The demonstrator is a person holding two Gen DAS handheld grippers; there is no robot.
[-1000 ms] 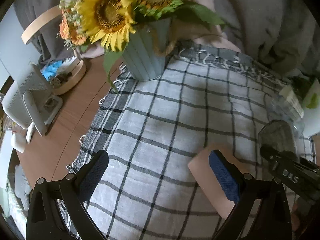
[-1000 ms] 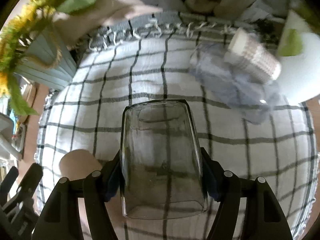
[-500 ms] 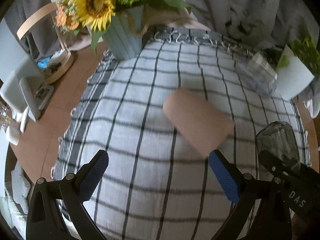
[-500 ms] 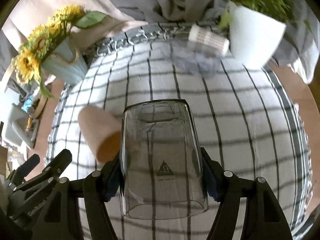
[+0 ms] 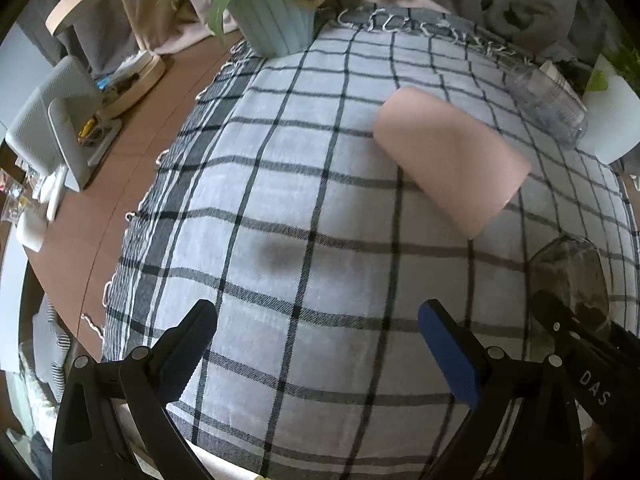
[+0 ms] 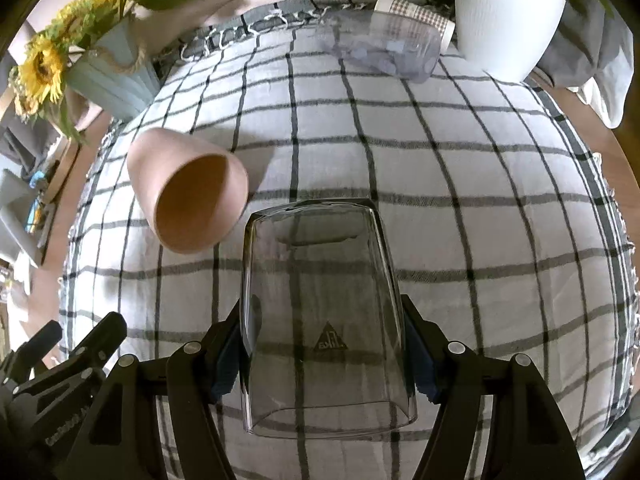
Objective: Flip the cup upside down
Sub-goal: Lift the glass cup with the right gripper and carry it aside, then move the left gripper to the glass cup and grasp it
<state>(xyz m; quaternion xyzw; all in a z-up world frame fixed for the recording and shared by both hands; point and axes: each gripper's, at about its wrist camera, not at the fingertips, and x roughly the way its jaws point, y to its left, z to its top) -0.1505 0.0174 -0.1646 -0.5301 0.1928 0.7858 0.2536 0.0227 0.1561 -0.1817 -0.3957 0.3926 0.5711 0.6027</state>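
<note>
My right gripper point(image 6: 323, 354) is shut on a clear smoky plastic cup point(image 6: 320, 312), held above the checked cloth point(image 6: 440, 184). The same cup shows at the right edge of the left wrist view point(image 5: 572, 276). A pink cup point(image 6: 188, 192) lies on its side on the cloth, its mouth toward the right camera; it also shows in the left wrist view point(image 5: 448, 156). My left gripper point(image 5: 316, 344) is open and empty, above the cloth, short of the pink cup.
A sunflower vase point(image 6: 108, 72) stands at the cloth's far left. A clear cup on its side point(image 6: 384, 48), a paper cup point(image 6: 416, 16) and a white plant pot point(image 6: 504, 16) sit at the far right. A wooden table point(image 5: 104, 184) with clutter lies left.
Both grippers have pulled back and risen. The pink cup has left the left gripper's fingers and now lies farther off on the cloth. The right gripper still holds the clear cup.
</note>
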